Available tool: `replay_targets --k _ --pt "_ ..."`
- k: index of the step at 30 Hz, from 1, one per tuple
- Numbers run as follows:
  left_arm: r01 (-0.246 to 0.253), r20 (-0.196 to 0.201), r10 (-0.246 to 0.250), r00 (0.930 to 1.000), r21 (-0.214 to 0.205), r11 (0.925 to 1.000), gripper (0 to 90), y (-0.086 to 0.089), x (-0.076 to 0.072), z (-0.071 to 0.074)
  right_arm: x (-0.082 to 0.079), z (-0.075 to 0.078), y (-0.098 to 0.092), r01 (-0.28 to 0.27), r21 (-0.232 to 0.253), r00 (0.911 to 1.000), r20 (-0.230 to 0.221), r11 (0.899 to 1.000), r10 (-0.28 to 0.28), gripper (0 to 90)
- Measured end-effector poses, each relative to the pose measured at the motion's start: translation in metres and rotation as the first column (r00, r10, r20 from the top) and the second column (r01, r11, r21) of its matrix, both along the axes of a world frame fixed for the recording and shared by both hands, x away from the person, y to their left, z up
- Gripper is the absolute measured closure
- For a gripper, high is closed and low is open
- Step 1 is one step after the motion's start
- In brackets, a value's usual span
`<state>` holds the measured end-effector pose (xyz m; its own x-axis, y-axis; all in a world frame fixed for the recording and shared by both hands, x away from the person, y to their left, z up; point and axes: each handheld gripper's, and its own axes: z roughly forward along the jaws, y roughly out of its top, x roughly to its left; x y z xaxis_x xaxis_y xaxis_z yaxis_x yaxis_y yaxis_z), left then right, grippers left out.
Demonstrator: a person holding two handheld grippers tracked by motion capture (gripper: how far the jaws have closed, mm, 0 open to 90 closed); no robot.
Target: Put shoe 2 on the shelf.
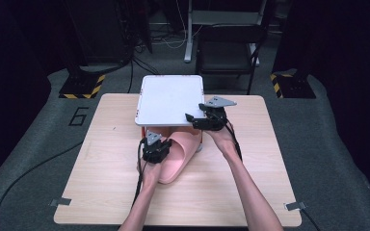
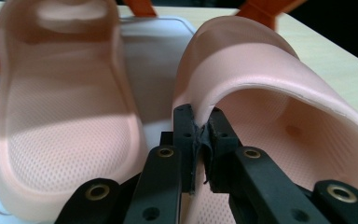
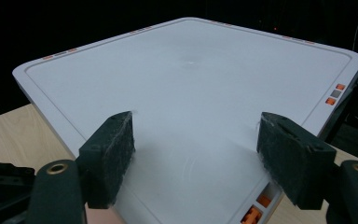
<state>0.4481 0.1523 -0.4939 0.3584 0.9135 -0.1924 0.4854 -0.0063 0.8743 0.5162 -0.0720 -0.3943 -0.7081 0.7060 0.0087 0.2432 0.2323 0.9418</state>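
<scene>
Jaws of the left gripper (image 2: 200,140) pinch a slipper (image 2: 279,107) strap; the right gripper (image 3: 196,154) gapes above the shelf (image 3: 191,84), frame centre.

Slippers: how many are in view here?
2. One slipper is pinched at its strap edge by the left gripper; the other slipper lies beside it under the white shelf. None else visible.

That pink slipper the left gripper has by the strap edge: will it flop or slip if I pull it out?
Probably light and soft: the pink slipper looks like thick foam, and its strap edge pinches thin between the left gripper pads. It may bend or swing from that one edge. The matte surface looks grippy, so slipping seems unlikely. The second slipper lies close beside it and might get nudged.
</scene>
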Motion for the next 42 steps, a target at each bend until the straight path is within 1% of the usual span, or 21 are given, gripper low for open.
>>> replay_targets --k 5,11,14,16,19,20,22,24,25,27,28,30,31,32,33,34,35,37,40,41,42 --pt "-0.102 -0.014 0.103 0.9946 0.022 0.9945 85.2 -0.009 0.006 -0.005 0.000 0.000 0.001 0.007 0.001 1.0000 -0.004 1.000 -0.007 26.7" --pt "-0.127 -0.022 0.128 0.9915 0.045 0.9909 85.2 -0.009 0.013 -0.005 -0.001 0.000 0.002 0.012 0.000 0.9999 -0.004 1.000 -0.012 26.2" --pt "-0.158 -0.034 0.160 0.9866 0.043 0.9865 85.2 -0.011 0.017 -0.004 -0.001 0.000 0.002 0.011 -0.003 0.9999 -0.005 1.000 -0.011 25.9" --pt "-0.156 -0.017 0.157 0.9875 0.050 0.9865 84.3 -0.015 0.019 -0.004 -0.001 -0.001 0.002 0.011 -0.002 0.9999 -0.005 1.000 -0.011 25.8" --pt "-0.119 -0.005 0.119 0.9928 0.034 0.9923 77.8 -0.013 0.017 -0.003 -0.001 -0.001 0.002 0.011 -0.003 0.9999 -0.006 1.000 -0.011 25.6" --pt "-0.088 0.015 0.088 0.9960 0.018 0.9959 66.8 -0.010 0.015 -0.001 0.000 -0.001 0.002 0.007 -0.005 1.0000 -0.002 1.000 -0.007 25.6" --pt "-0.058 0.032 0.058 0.9978 0.002 0.9983 58.7 -0.005 0.012 0.001 0.000 -0.001 0.002 0.007 -0.005 1.0000 -0.001 1.000 -0.007 25.5" --pt "0.030 0.062 -0.030 0.9976 0.000 0.9996 55.4 0.007 0.005 0.004 0.000 -0.001 0.002 0.007 -0.005 1.0000 -0.002 1.000 -0.007 25.5" --pt "0.086 0.065 -0.086 0.9942 0.004 0.9963 51.4 0.013 0.002 0.006 0.000 -0.001 0.002 0.007 -0.006 1.0000 -0.002 1.000 -0.007 25.5" --pt "0.187 0.078 -0.188 0.9791 0.021 0.9821 41.8 0.025 -0.006 0.009 0.000 -0.001 0.002 0.007 -0.006 1.0000 -0.003 1.000 -0.007 25.5" --pt "0.233 0.092 -0.236 0.9675 0.039 0.9717 41.8 0.032 -0.010 0.011 0.000 -0.001 0.002 0.007 -0.006 1.0000 -0.003 1.000 -0.007 25.5" --pt "0.327 0.093 -0.334 0.9380 0.083 0.9414 34.8 0.043 -0.018 0.014 -0.001 -0.001 0.002 0.010 -0.006 0.9999 -0.004 1.000 -0.010 25.5" --pt "0.391 0.079 -0.398 0.9138 0.097 0.9154 30.0 0.050 -0.022 0.014 -0.001 -0.001 0.002 0.012 -0.005 0.9999 -0.006 1.000 -0.012 25.5" --pt "0.440 0.046 -0.444 0.8948 0.079 0.8946 25.4 0.054 -0.026 0.014 -0.001 0.000 0.002 0.012 -0.006 0.9999 -0.007 1.000 -0.012 25.5" --pt "0.496 0.021 -0.502 0.8647 0.127 0.8592 23.0 0.065 -0.032 0.010 -0.001 0.000 0.002 0.011 -0.007 0.9999 -0.008 1.000 -0.011 25.5" --pt "0.496 0.021 -0.502 0.8647 0.127 0.8592 23.0 0.065 -0.032 0.010 -0.001 0.000 0.002 0.011 -0.007 0.9999 -0.008 1.000 -0.011 25.5" --pt "0.505 0.006 -0.511 0.8596 0.145 0.8509 23.0 0.070 -0.033 0.007 -0.001 0.000 0.002 0.011 -0.009 0.9999 -0.011 1.000 -0.011 25.5" --pt "0.527 -0.030 -0.528 0.8489 0.133 0.8396 22.9 0.077 -0.035 -0.001 -0.001 0.000 0.003 0.013 -0.007 0.9999 -0.010 1.000 -0.013 25.5" --pt "0.546 -0.048 -0.545 0.8370 0.145 0.8252 23.0 0.081 -0.037 -0.011 0.000 0.000 0.003 0.010 -0.015 0.9999 -0.004 1.000 -0.010 25.4" --pt "0.555 -0.061 -0.553 0.8312 0.157 0.8170 23.3 0.079 -0.038 -0.015 -0.001 0.000 0.003 0.015 -0.009 0.9998 -0.012 1.000 -0.015 25.4" --pt "0.555 -0.061 -0.553 0.8312 0.157 0.8170 23.8 0.079 -0.038 -0.015 -0.001 0.000 0.003 0.015 -0.009 0.9998 -0.012 1.000 -0.015 25.4"
